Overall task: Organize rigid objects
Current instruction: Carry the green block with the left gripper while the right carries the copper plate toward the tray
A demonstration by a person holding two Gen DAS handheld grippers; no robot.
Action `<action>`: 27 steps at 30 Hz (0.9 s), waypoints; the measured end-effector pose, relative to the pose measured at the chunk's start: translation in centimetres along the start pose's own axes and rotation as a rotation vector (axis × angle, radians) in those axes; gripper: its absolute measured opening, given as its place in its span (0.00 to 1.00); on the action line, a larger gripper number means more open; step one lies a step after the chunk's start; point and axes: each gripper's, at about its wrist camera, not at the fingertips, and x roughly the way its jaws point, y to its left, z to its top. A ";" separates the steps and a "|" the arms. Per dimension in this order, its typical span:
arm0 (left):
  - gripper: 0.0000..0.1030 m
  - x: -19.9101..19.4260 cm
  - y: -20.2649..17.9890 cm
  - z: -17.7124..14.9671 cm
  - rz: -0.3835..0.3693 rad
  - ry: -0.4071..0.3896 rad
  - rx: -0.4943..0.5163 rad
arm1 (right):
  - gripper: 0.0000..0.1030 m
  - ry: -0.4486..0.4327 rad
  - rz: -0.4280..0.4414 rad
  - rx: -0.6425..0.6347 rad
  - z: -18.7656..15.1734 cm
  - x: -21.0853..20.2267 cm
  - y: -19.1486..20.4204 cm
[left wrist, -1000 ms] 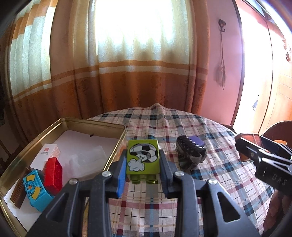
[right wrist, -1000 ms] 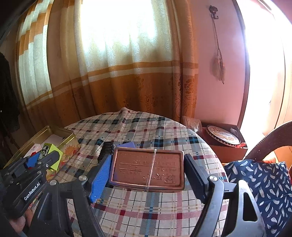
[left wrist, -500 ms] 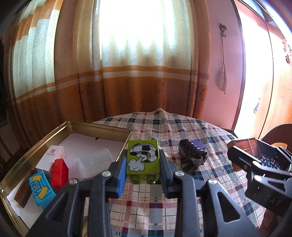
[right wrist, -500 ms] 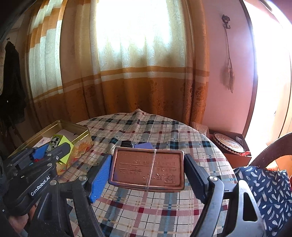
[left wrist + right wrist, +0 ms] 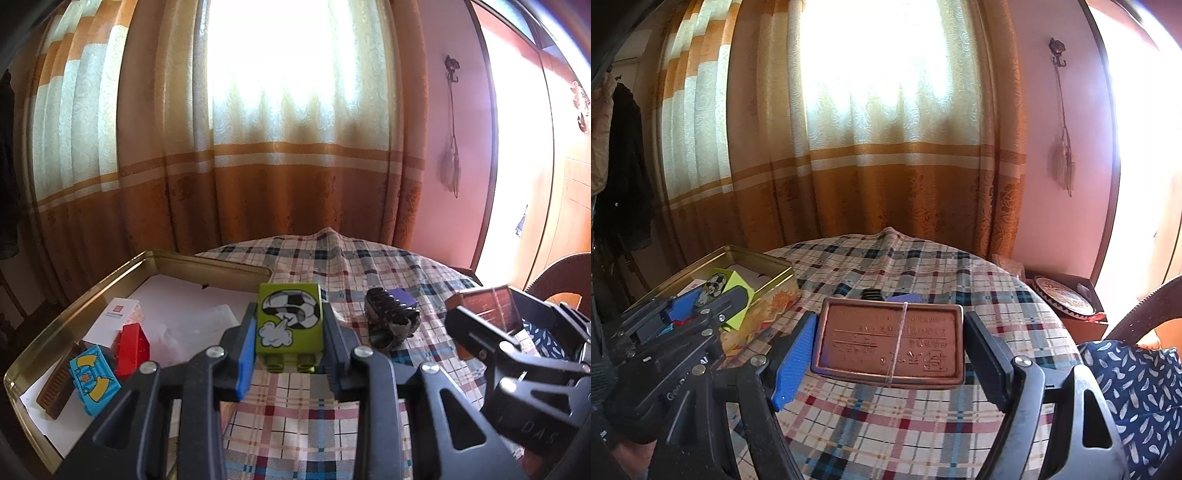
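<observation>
Plaid-clothed surface [image 5: 369,266] by curtains, green football block [image 5: 290,321] clenched in left tongs [image 5: 290,345], brown embossed plate [image 5: 890,347] gripped by right tongs [image 5: 890,363]

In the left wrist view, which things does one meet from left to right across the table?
Blue block → red block → green football block in the left gripper → black toy → brown plate in the right gripper.

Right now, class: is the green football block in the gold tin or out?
Out: the left claw holds the green football block above the tablecloth.
</observation>
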 end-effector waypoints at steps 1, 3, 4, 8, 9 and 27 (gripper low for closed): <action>0.29 -0.1 0.0 0.0 0.001 -0.001 0.000 | 0.77 -0.004 0.001 -0.003 0.0 -0.1 0.1; 0.29 -0.1 0.1 0.0 0.000 0.000 0.000 | 0.77 -0.008 0.002 -0.004 -0.1 -0.1 0.2; 0.29 -0.1 0.1 0.0 0.001 -0.002 0.000 | 0.77 -0.008 0.002 -0.001 -0.1 -0.1 0.2; 0.29 -0.5 0.2 -0.1 0.004 -0.011 0.001 | 0.77 -0.012 0.003 0.003 -0.1 -0.2 0.3; 0.29 -0.6 0.3 -0.1 0.005 -0.014 0.002 | 0.77 -0.014 0.004 0.003 -0.1 -0.3 0.4; 0.29 -1.8 0.7 -0.3 0.022 -0.040 0.011 | 0.77 0.002 0.036 -0.004 -0.5 -0.4 1.7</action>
